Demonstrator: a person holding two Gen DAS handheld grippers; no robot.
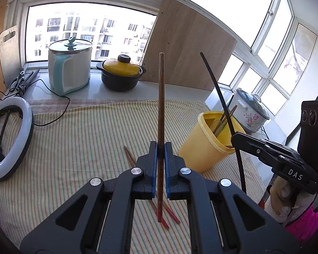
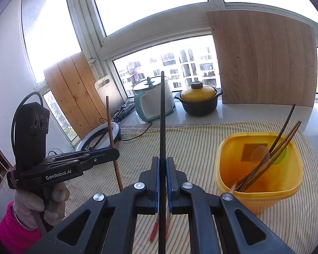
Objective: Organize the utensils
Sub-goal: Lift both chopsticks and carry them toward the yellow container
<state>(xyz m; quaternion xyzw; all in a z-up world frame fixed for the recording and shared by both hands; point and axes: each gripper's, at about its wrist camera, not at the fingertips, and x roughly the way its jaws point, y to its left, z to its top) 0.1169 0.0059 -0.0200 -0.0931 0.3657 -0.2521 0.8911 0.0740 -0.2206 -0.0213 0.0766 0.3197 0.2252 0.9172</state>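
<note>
Brown chopstick [image 1: 160,110] clamped in left tongs [image 1: 160,148]; black chopstick [image 2: 162,116] in right tongs [image 2: 162,163].

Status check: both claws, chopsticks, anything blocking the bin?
Left claw shut on brown chopstick. Right claw shut on black chopstick. Yellow bin open, path clear; red-tipped pair on cloth.

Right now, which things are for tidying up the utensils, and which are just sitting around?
For the job:
- brown chopstick, held in the left gripper
- black chopstick, held in the right gripper
- red-tipped chopsticks on the striped cloth
- yellow tub holding a wooden spoon

Just lying about:
- ring light
- yellow-lidded pot
- electric cooker
- flowered rice cooker
- wooden boards
</note>
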